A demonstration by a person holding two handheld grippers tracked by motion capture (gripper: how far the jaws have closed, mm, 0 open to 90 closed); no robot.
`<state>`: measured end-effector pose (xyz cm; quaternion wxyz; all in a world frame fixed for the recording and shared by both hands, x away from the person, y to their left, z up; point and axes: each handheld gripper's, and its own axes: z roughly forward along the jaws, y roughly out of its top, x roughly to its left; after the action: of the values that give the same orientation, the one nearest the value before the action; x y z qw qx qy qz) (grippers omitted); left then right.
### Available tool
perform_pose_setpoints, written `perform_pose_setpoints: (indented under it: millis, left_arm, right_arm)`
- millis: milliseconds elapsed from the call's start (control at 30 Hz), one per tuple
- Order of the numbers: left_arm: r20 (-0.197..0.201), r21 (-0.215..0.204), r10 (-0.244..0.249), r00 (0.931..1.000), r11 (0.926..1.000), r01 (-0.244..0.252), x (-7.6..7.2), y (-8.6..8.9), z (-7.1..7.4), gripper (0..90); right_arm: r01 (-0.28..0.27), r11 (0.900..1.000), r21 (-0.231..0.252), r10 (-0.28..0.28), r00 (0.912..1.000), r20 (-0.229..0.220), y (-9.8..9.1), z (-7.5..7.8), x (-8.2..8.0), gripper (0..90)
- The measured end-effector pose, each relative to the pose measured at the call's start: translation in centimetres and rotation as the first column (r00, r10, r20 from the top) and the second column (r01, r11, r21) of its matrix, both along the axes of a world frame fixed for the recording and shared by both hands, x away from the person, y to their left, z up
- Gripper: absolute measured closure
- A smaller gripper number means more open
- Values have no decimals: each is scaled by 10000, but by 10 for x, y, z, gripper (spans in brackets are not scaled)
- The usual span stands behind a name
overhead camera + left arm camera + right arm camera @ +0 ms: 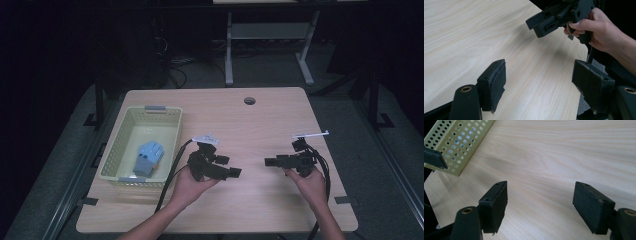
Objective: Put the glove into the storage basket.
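In the high view, a light wooden bench point(260, 120) with a round cable hole near its far edge fills the middle of the frame. At the left of the frame a pale yellow-green perforated plastic basket point(117, 145) sits on the bench, and a blue glove-like item point(148, 157) lies inside it towards its lower right. Just right of the basket, below centre, the left hand-held gripper point(231, 167) is held in the left hand point(192, 185) above bare wood; its jaws stand wide apart with nothing between them, as the left gripper view point(539, 82) confirms. Well apart, at the right of centre, the right hand-held gripper point(270, 161) is held in the right hand point(310, 182), pointing left; the right gripper view point(540, 200) shows its jaws wide and empty over bare wood, the basket at the upper left.
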<state>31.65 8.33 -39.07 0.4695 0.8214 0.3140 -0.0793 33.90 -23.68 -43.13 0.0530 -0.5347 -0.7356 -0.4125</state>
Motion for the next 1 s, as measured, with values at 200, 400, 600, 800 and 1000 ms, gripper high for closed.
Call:
perform_pose_setpoints:
  millis: [200, 400, 600, 800, 1000]
  left_arm:
    - [14, -82, -100, 9999, 9999, 100, -7, 4, -9, 271]
    - [383, -75, -302, 9988, 9995, 305, -18, 9, -15, 271]
    - [513, -174, -334, 9981, 9993, 343, -25, 19, -22, 271]
    - [551, -251, -360, 9978, 9990, 375, -31, 26, -30, 271]
    - [539, -378, -378, 9978, 9985, 399, -37, 33, -35, 270]
  right_arm:
    - [-55, 10000, -59, 55, 10000, 20, -4, -6, -7, 269]
    - [-28, 9999, -130, 30, 9999, 167, -7, -10, -18, 269]
    - [-145, 9996, -227, 151, 9996, 237, -8, -11, -24, 266]
    - [-226, 9994, -245, 235, 9990, 373, -6, -13, -32, 266]
    - [-140, 9997, -185, 150, 9985, 532, -7, -17, -40, 261]
